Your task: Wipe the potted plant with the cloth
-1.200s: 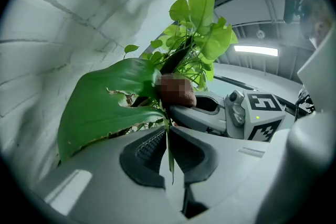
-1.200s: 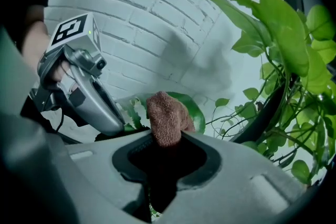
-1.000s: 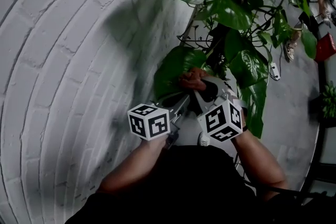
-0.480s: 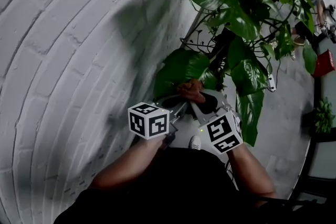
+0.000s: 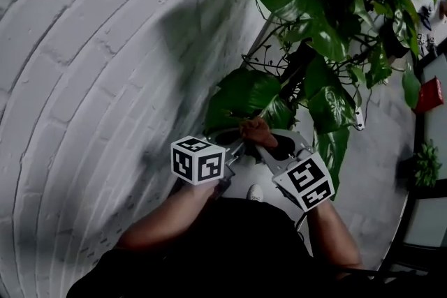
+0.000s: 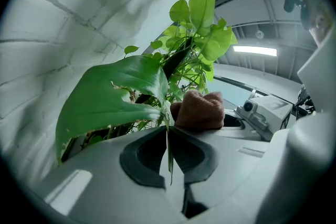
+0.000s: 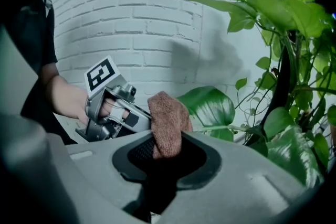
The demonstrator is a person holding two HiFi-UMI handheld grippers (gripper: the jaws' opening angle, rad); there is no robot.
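The potted plant [image 5: 328, 31] stands against the white brick wall, with one large low leaf [image 5: 241, 93] reaching toward me. My left gripper [image 5: 234, 144] is shut on the tip of that leaf [image 6: 105, 99]; the thin leaf edge runs down between the closed jaws of the left gripper [image 6: 169, 136]. My right gripper [image 5: 264, 142] is shut on a folded brown cloth [image 7: 167, 126]. The cloth [image 5: 257, 130] rests at the near end of the leaf, right beside the left gripper's tips. In the left gripper view the cloth [image 6: 199, 110] bulges just past the jaws.
The white brick wall [image 5: 91, 80] fills the left side, close behind the plant. More glossy leaves [image 5: 328, 105] hang to the right of the grippers. On the grey floor [image 5: 377, 150] at right are a red object [image 5: 431, 94] and a small plant [image 5: 422, 164].
The right gripper has drawn the cloth back along the leaf toward me and rolled, its marker cube now lower and further right. The left gripper has stayed put, still holding the leaf.
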